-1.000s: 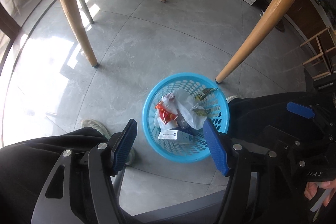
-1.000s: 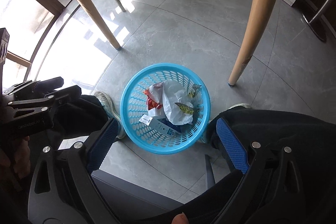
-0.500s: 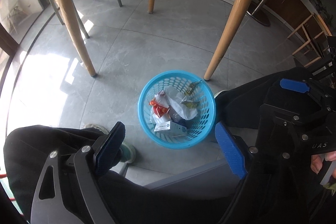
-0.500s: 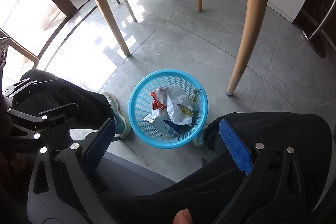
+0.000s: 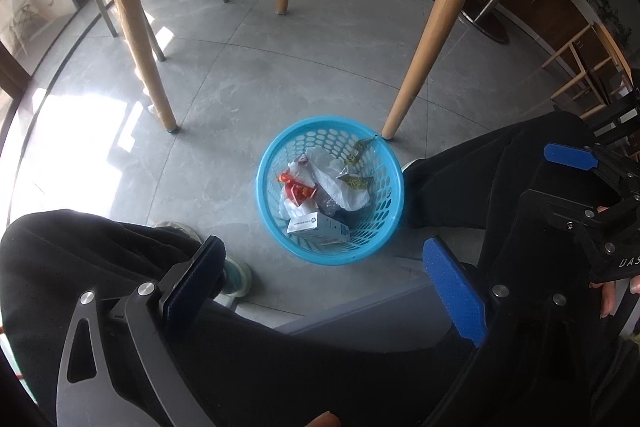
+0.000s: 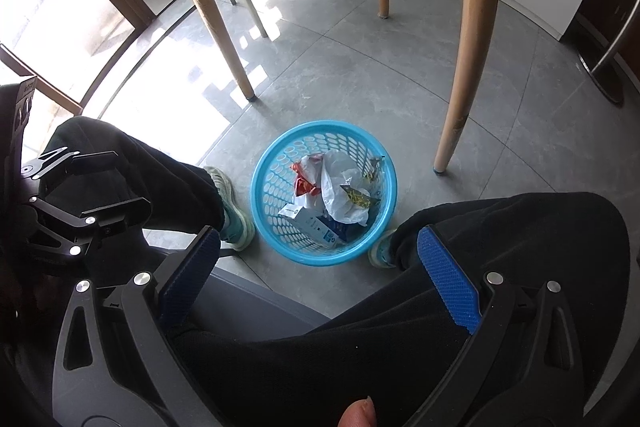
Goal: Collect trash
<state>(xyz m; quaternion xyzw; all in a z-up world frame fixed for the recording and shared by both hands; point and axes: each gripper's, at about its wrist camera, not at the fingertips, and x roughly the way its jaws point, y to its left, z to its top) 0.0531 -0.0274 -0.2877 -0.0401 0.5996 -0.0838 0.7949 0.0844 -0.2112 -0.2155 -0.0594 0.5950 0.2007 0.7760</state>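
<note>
Below, the blue mesh basket (image 5: 276,163) stands on the grey tile floor (image 5: 240,75) between the person's black-trousered legs (image 5: 480,179), well beyond both grippers. A white plastic bag (image 5: 340,187) hides part of the trash; the print on the white carton (image 5: 306,223) is too small to read. The left gripper (image 5: 320,287) has just been opening, its jaws wide apart with nothing between; the right gripper (image 6: 316,277) likewise gapes empty. Letters on the right tool's body read perhaps "DAS".

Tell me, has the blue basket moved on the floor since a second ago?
No. The blue basket sits just as close to the foot of the wooden table leg as before; only the cameras have pulled back.
</note>
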